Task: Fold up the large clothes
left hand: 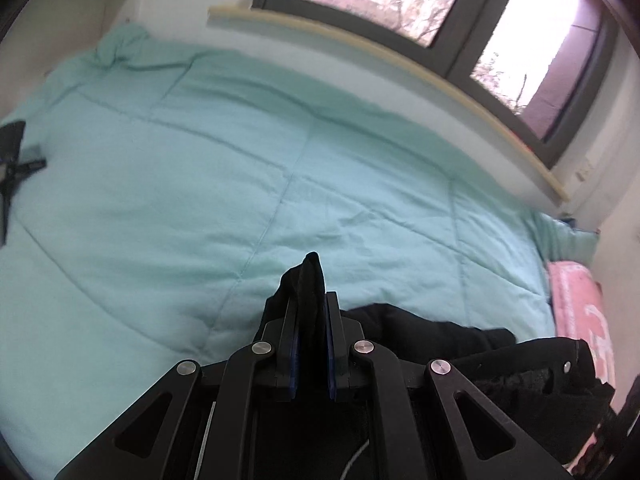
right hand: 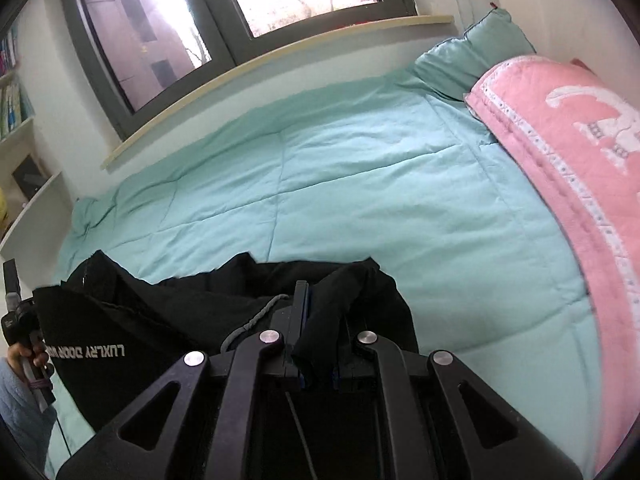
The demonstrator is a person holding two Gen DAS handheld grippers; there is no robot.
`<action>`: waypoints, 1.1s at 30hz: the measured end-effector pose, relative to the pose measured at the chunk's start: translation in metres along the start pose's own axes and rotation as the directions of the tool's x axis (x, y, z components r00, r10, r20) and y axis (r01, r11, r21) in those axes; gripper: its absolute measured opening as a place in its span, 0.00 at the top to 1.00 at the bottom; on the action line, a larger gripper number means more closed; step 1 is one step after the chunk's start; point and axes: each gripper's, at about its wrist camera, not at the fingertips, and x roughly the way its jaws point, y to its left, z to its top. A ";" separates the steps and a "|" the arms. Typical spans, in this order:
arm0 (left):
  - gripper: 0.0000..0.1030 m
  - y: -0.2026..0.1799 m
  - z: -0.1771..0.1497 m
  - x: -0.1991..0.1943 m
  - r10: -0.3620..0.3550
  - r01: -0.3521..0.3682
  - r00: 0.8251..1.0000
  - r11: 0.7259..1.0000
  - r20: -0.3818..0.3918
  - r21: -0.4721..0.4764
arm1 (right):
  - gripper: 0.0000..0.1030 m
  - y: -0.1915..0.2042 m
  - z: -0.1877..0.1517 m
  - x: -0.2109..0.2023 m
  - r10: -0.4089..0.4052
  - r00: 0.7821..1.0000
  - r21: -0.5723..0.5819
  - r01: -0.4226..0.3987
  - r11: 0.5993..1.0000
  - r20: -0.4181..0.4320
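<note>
1. Two grippers in play, each clamped on black cloth.
2. Left gripper (left hand: 311, 304): fingers closed tight on a bunched fold of the black garment (left hand: 440, 336), a tuft of it poking up past the fingertips.
3. Right gripper (right hand: 316, 312): fingers pinched on another fold of the same black garment (right hand: 168, 320), the cloth draped over and down between them.
4. Garment held at both grippers above the near edge of the bed, the rest hanging and heaped in loose folds toward the teal quilt (right hand: 360, 184).
5. Grey drawstring (right hand: 256, 320) lying across the cloth just left of the right gripper.
6. White lettering (right hand: 86, 351) seen upside down on the hanging panel at the left of the right wrist view.
7. Person's hand (right hand: 24, 356) at the far left of that view, wrapped round a handle.
8. Pink blanket (right hand: 580, 152) with white trim folded at the right end of the bed, a teal pillow (right hand: 480, 52) behind it.
9. Dark-framed window (left hand: 440, 20) above a pale sill along the far side of the bed.
10. Small black object (left hand: 16, 152) lying on the quilt at the far left of the left wrist view, too blurred to identify.
</note>
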 end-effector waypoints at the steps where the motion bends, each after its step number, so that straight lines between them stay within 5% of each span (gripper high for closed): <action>1: 0.90 0.001 0.002 0.012 0.018 -0.018 1.000 1.000 -0.005 -0.006 | 0.91 0.000 0.001 0.016 -0.009 1.000 -0.011 0.009 1.000 -0.003; 15: 0.86 0.004 0.005 0.092 0.124 -0.116 0.989 0.988 -0.076 0.106 | 0.91 -0.013 -0.001 0.123 -0.056 0.988 -0.028 0.052 0.998 -0.143; 18: 0.61 0.013 0.008 0.093 0.169 -0.161 0.982 0.982 -0.082 0.097 | 0.89 -0.011 0.002 0.121 -0.046 0.986 -0.052 0.038 0.998 -0.160; 19: 0.42 0.018 0.011 0.091 0.189 -0.183 0.979 0.980 -0.075 0.084 | 0.88 -0.011 0.003 0.118 -0.046 0.985 -0.060 0.037 0.998 -0.166; 24: 0.35 0.056 0.029 0.050 0.187 -0.189 0.982 0.981 -0.038 -0.050 | 0.77 -0.012 0.014 0.091 -0.030 0.989 -0.031 0.026 0.999 -0.142; 27: 0.35 0.051 0.030 0.019 0.237 -0.237 0.972 0.972 0.000 0.004 | 0.57 -0.012 0.019 0.071 -0.028 0.993 -0.003 0.028 1.000 -0.114; 28: 0.35 0.047 0.030 0.011 0.257 -0.258 0.966 0.966 0.016 0.029 | 0.44 -0.011 0.021 0.063 -0.027 0.995 0.002 0.027 1.000 -0.098; 29: 0.35 0.043 0.029 0.002 0.271 -0.272 0.962 0.961 0.029 0.050 | 0.21 -0.010 0.023 0.055 -0.050 0.996 -0.001 0.051 0.999 -0.073; 30: 0.35 0.039 0.028 -0.006 0.272 -0.274 0.962 0.960 0.036 0.061 | 0.10 -0.008 0.026 0.047 -0.090 0.995 -0.012 0.090 0.996 -0.046; 33: 0.35 0.024 0.020 -0.030 0.199 -0.201 0.979 0.976 0.032 0.085 | 0.03 -0.005 0.032 0.020 -0.146 0.989 -0.019 0.146 0.989 0.013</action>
